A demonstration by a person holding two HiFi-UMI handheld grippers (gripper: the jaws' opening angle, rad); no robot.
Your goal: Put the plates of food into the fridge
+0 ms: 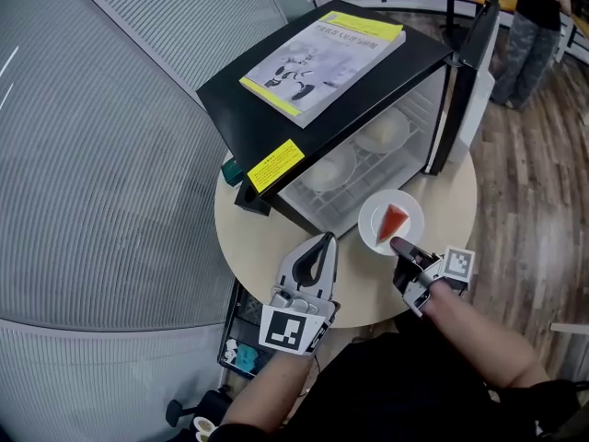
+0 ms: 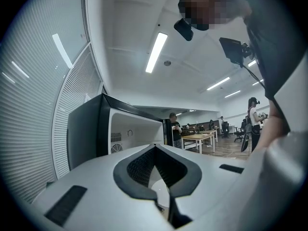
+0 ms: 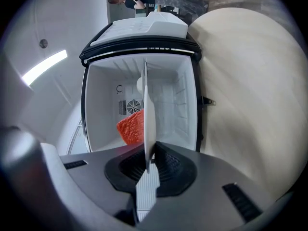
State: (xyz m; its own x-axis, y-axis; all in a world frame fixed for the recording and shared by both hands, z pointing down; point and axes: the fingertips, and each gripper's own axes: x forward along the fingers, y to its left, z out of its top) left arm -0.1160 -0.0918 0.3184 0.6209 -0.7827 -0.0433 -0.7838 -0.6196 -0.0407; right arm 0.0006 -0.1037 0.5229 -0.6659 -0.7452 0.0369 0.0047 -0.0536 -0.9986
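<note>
A white plate (image 1: 390,222) with a red wedge of food (image 1: 393,218) hangs just in front of the open black fridge (image 1: 267,109). My right gripper (image 1: 401,248) is shut on the plate's near rim. In the right gripper view the plate (image 3: 146,109) stands edge-on between the jaws of the right gripper (image 3: 147,165), with the red food (image 3: 132,128) on its left side and the fridge's white inside (image 3: 168,95) behind. Two more white plates (image 1: 382,131) (image 1: 327,169) lie on the fridge's wire shelf. My left gripper (image 1: 323,240) (image 2: 155,148) is shut and empty, to the plate's left.
The fridge stands on a round beige table (image 1: 262,238), its door (image 1: 467,81) swung open at the right. A yellow booklet (image 1: 322,53) lies on the fridge top. A corrugated wall (image 1: 92,155) runs along the left. A person (image 1: 534,35) stands at the far right.
</note>
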